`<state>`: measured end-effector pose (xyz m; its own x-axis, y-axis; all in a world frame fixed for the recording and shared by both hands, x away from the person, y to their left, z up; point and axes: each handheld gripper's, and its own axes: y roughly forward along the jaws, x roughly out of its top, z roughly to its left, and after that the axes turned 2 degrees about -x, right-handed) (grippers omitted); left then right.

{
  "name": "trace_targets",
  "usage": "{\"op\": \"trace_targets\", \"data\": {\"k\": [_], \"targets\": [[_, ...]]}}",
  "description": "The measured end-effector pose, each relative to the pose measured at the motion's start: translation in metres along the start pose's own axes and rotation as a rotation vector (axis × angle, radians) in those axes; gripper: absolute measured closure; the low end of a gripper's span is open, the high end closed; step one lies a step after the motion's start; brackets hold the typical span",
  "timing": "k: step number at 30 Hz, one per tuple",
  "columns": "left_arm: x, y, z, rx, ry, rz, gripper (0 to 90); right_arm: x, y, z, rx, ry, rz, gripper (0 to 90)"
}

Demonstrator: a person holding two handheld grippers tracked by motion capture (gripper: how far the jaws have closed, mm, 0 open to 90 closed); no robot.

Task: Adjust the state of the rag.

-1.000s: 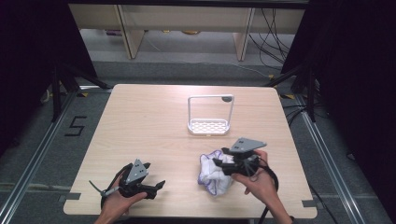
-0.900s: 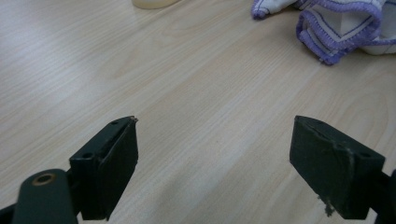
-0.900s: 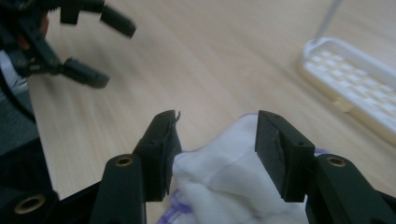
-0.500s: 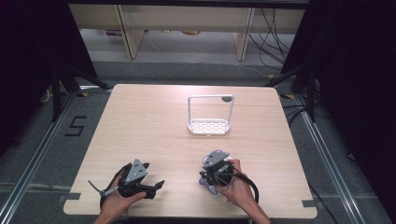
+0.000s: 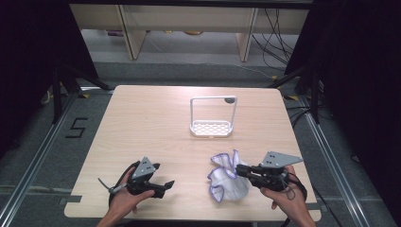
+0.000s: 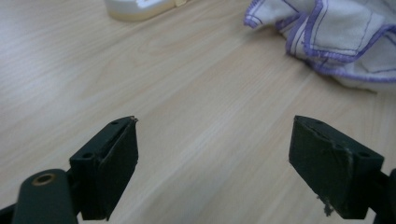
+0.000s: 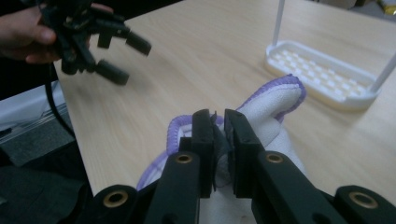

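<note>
A white cloth with purple stitched edging [image 5: 226,178] lies crumpled on the wooden table [image 5: 156,123] near its front right. My right gripper [image 5: 242,171] comes in from the right and pinches a fold of the cloth [image 7: 275,105]. Its jaws have just been closing, and in the right gripper view they [image 7: 219,133] press on a dark bit of fabric. My left gripper [image 5: 163,178] rests at the front left, jaws open and empty [image 6: 215,163], and points toward the cloth [image 6: 336,32].
A white wire rack with a perforated base [image 5: 211,120] stands upright behind the cloth at mid-table; its base [image 7: 317,74] shows beyond the cloth. The left gripper [image 7: 93,42], held in a hand, shows at far left in the right gripper view. Dark floor surrounds the table.
The right gripper went left onto the cloth, shut on it, then drew back right with a fold, lifting the cloth into a peak. The left gripper barely shifted.
</note>
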<state>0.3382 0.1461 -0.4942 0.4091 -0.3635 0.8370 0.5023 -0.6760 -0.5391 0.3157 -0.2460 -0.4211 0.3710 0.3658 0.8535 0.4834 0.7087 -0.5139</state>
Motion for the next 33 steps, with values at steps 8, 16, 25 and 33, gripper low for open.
{"op": "trace_targets", "data": {"k": [8,16,25,33], "targets": [[0.041,0.062,0.009,-0.098,-0.007,-0.004,22.5,-0.033,-0.008,-0.012,0.020,0.054,-0.003,83.0],[0.068,0.107,-0.005,-0.218,0.060,-0.008,32.7,-0.040,-0.010,-0.015,0.026,0.094,-0.001,82.6],[0.074,0.142,-0.018,-0.335,0.051,0.066,57.3,-0.040,-0.008,-0.018,0.023,0.064,-0.012,82.1],[0.089,0.099,-0.023,-0.271,0.161,-0.011,84.8,-0.036,-0.010,-0.024,-0.013,0.101,-0.013,82.5]]}}
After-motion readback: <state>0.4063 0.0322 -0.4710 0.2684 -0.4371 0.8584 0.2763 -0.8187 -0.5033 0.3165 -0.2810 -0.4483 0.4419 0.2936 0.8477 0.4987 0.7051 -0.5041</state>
